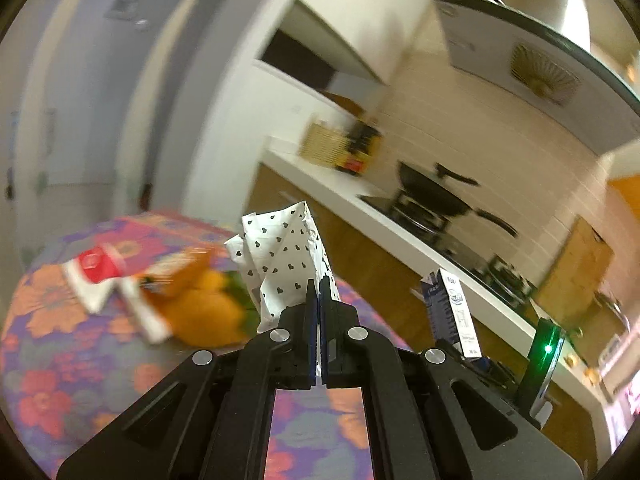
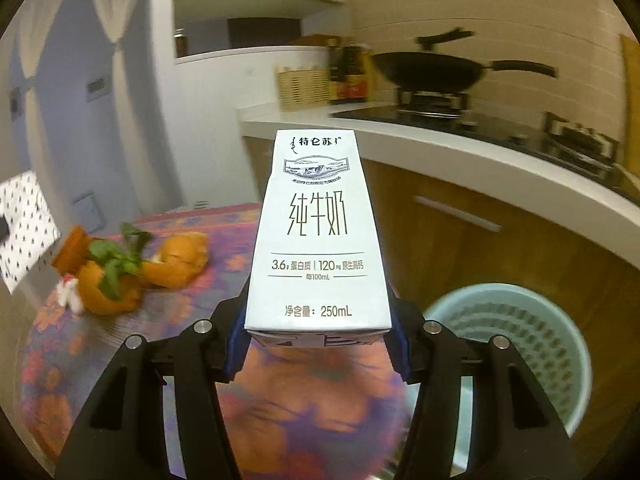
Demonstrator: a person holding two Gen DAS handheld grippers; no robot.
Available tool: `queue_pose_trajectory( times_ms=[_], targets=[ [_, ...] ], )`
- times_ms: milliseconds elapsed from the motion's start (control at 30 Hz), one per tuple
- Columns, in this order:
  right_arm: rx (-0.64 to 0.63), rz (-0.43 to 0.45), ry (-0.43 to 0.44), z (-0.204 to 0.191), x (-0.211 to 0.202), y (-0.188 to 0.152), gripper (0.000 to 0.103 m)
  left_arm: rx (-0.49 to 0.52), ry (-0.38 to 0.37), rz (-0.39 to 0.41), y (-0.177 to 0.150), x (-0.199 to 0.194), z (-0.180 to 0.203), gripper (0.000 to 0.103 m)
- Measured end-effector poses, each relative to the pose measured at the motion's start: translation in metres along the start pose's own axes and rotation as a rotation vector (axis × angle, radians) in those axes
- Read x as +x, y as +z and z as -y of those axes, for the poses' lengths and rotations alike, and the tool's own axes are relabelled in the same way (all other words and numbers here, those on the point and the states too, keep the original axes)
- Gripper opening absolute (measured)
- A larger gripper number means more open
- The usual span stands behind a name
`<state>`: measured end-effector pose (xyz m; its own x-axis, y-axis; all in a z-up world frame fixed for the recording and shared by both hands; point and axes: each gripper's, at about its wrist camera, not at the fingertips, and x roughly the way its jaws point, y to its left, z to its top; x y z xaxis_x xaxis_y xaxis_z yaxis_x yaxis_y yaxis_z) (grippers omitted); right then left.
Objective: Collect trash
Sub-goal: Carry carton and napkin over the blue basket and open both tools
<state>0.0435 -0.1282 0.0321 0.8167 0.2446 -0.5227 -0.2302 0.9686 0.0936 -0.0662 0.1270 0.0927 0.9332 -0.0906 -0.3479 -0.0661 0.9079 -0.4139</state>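
The room is a kitchen: a white counter over wooden cabinet fronts curves along the far side, carrying a black wok on a gas stove, a woven basket and dark sauce bottles just beside it. Pale curtains hang against a lilac wall to the left.

Nearer, a round surface wears a purple cloth with orange and red flowers. A pale green perforated trash bin stands on the floor beside the surface's right edge, below the cabinets.

The milk carton, white with Chinese lettering and "250mL", stands upright between the fingers of the right gripper, which clamp its lower sides and hold it above the surface's near edge.

The left gripper has its fingers pinched together on a crumpled white paper bag printed with small black hearts, raised above the surface.

Toward the surface's far left edge lie orange peels with green leaves on top, touching one another, and a blurred red-and-white wrapper just beside them.
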Motion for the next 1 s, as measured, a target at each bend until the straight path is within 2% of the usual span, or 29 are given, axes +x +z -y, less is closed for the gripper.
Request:
queue_pose_trajectory(
  times_ms=[233, 467, 633, 767, 1000],
  targets=[
    [0.059, -0.009, -0.125, 0.076, -0.022, -0.004, 0.052, 0.122, -0.145, -0.088, -0.020, 0.057, 0.091, 0.000],
    [0.168, -0.103, -0.236, 0.152, -0.020, -0.023, 0.052, 0.197, -0.257, -0.199, -0.052, 0.112, 0.166, 0.000],
    [0.213, -0.181, -0.250, 0.183, -0.006, -0.040, 0.052, 0.232, -0.285, -0.301, -0.083, 0.154, 0.200, 0.000],
    [0.262, -0.243, -0.227, 0.200, 0.008, -0.051, 0.053, 0.255, -0.290, -0.379, -0.108, 0.183, 0.219, 0.000],
    [0.335, -0.292, -0.194, 0.223, 0.023, -0.065, 0.054, 0.295, -0.288, -0.479, -0.139, 0.220, 0.238, 0.000]
  ],
)
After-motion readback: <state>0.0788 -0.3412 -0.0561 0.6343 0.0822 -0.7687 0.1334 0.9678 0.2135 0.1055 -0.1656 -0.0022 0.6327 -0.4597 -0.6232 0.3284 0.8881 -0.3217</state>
